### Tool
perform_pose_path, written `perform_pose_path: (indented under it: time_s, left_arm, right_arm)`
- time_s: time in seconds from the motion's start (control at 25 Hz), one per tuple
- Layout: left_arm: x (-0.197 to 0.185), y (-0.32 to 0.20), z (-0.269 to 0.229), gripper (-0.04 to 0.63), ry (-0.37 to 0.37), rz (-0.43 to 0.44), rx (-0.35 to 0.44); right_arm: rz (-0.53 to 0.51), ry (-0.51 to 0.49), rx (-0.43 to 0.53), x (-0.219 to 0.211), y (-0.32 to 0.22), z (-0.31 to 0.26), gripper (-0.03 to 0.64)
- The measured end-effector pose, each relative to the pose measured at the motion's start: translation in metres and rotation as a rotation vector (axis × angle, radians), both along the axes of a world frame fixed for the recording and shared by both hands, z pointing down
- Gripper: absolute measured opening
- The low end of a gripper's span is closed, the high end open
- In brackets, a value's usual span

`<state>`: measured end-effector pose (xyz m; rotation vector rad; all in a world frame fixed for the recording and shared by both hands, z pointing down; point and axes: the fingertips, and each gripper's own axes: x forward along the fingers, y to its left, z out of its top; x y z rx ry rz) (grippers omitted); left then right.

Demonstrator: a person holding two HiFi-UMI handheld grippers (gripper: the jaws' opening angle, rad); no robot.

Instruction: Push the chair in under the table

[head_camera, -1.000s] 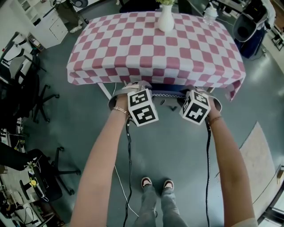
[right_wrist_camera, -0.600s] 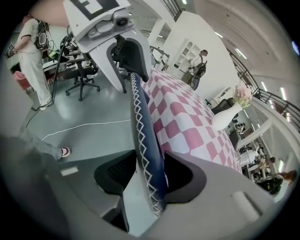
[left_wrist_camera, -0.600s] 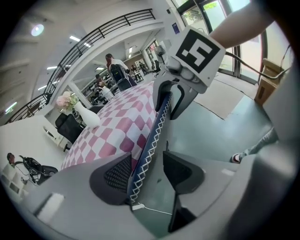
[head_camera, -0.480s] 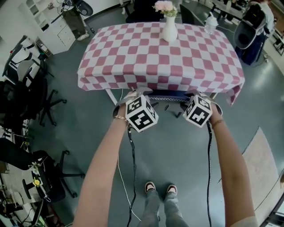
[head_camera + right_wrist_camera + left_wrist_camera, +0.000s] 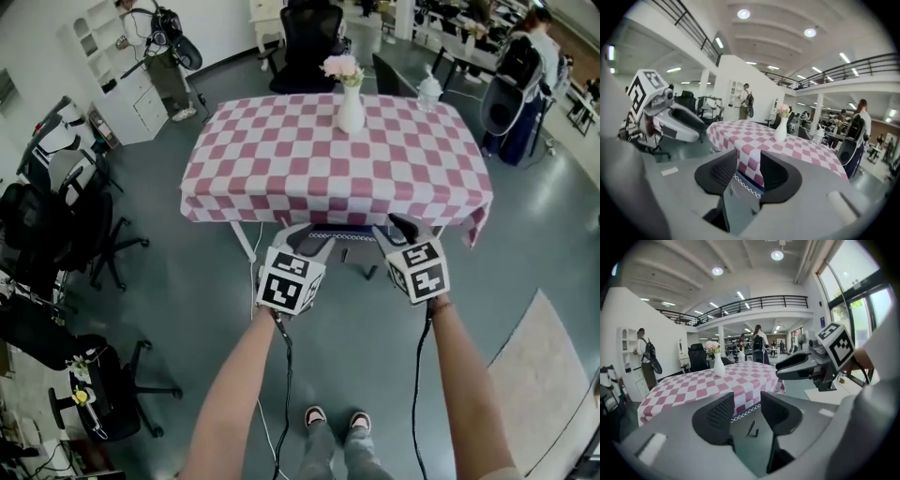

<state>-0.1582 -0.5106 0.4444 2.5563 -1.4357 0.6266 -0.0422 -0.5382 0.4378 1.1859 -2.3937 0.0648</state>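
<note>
The table (image 5: 281,178) wears a red-and-white checked cloth and carries a white vase (image 5: 351,111) of flowers. The chair (image 5: 352,232) is tucked beneath it; only a dark blue strip with white zigzag trim shows under the cloth's near edge. My left gripper (image 5: 307,238) hovers just in front of that edge, open and empty; its jaws opened wide and have just been closing a little. My right gripper (image 5: 401,230) hangs beside it, level with it, also open and empty; its jaws have just been opening. In each gripper view only the far cloth edge shows between the pads (image 5: 721,412) (image 5: 723,169).
Black office chairs (image 5: 56,225) crowd the left side, and another one (image 5: 309,37) stands behind the table. A clear bottle (image 5: 429,92) sits at the table's far right corner. A person (image 5: 164,47) stands by white shelves at the back left. Cables trail from both grippers over the grey floor.
Both grippers have risen off the chair's edge under the cloth, and both have rolled. The jaws of both stand wider. The head view has tilted up and shows more of the room.
</note>
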Motion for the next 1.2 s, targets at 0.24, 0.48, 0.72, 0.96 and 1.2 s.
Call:
perform_pose_path:
  time_s: [0.24, 0.48, 0.72, 0.96, 1.2]
  left_arm:
    - [-0.006, 0.038, -0.06, 0.113, 0.1, -0.237, 0.134]
    - [-0.012, 0.086, -0.108, 0.0, 0.18, -0.36, 0.176]
    - [-0.014, 0.13, -0.136, 0.0, 0.186, -0.367, 0.225]
    - [-0.017, 0.149, -0.148, 0.0, 0.174, -0.374, 0.25]
    - [-0.024, 0.16, -0.148, 0.0, 0.157, -0.374, 0.256]
  right_arm:
    - [0.281, -0.286, -0.001, 0.044, 0.047, -0.054, 0.114]
    - [0.399, -0.34, 0.011, 0.074, 0.108, -0.085, 0.021]
    - [0.472, -0.335, 0.086, 0.102, 0.157, -0.113, 0.011]
    - [0.503, -0.29, 0.154, 0.109, 0.177, -0.128, 0.011]
    - [0.51, -0.345, 0.123, 0.11, 0.187, -0.127, 0.012]
